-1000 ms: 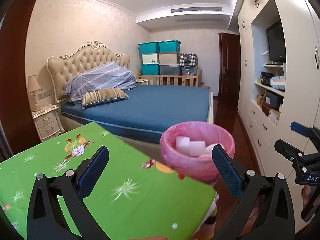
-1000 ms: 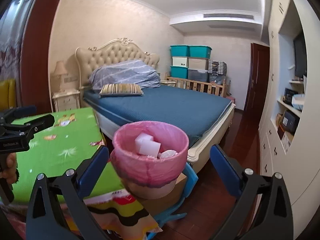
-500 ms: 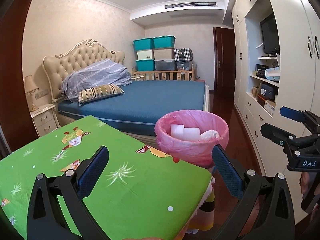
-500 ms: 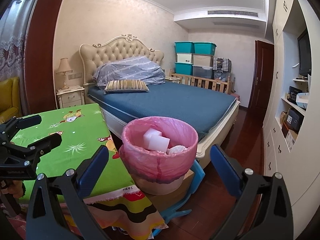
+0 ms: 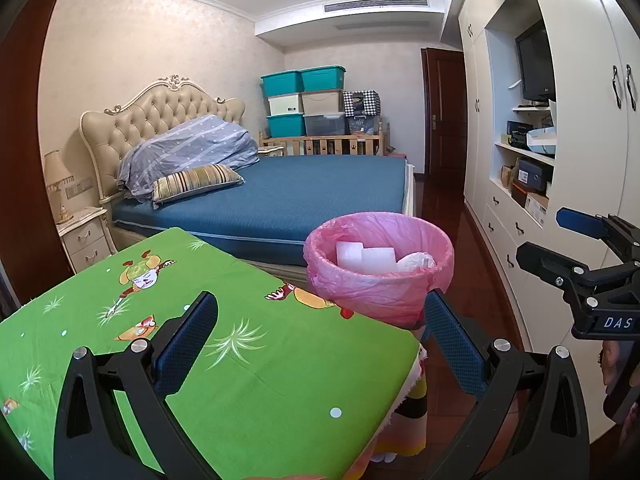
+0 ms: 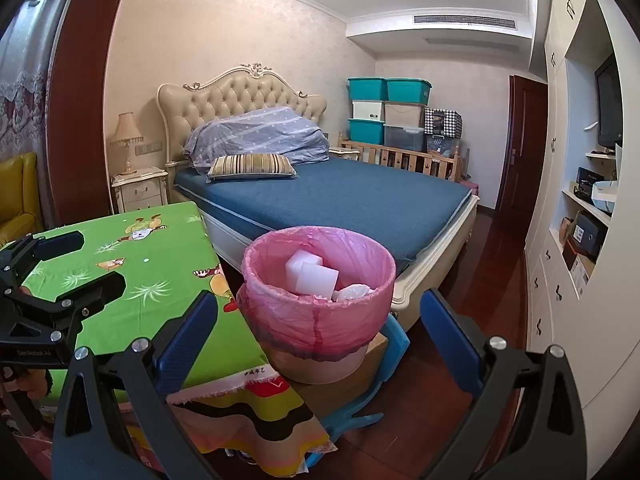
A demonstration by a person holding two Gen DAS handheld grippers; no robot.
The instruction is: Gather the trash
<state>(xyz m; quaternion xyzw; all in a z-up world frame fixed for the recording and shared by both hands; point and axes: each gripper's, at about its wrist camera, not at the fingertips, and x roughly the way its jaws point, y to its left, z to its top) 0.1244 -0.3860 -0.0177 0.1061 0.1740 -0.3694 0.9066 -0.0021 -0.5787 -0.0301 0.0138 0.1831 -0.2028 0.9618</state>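
- Beside the right edge of the table [image 5: 248,380], with its green cartoon-print cloth, stands a bin lined with a pink bag [image 6: 318,304], resting on a cardboard box [image 6: 360,384] that sits on a blue plastic chair [image 6: 394,350].
- Inside the bin lie two white foam blocks [image 6: 310,276] and a crumpled white wad [image 6: 354,292], all below the rim.
- Over the tabletop hangs the left gripper [image 5: 320,344], jaws spread wide with nothing between them; the cloth under it is bare.
- Right gripper [image 6: 320,344] is likewise released and empty, its jaws framing the bin from the near side without touching it.
- Past the bin, the blue bed [image 6: 340,200] corner comes close to the bin's far side, leaving only a narrow gap.
- Dark wood floor [image 6: 496,264] runs open between the bed and the white cabinets [image 6: 560,240].
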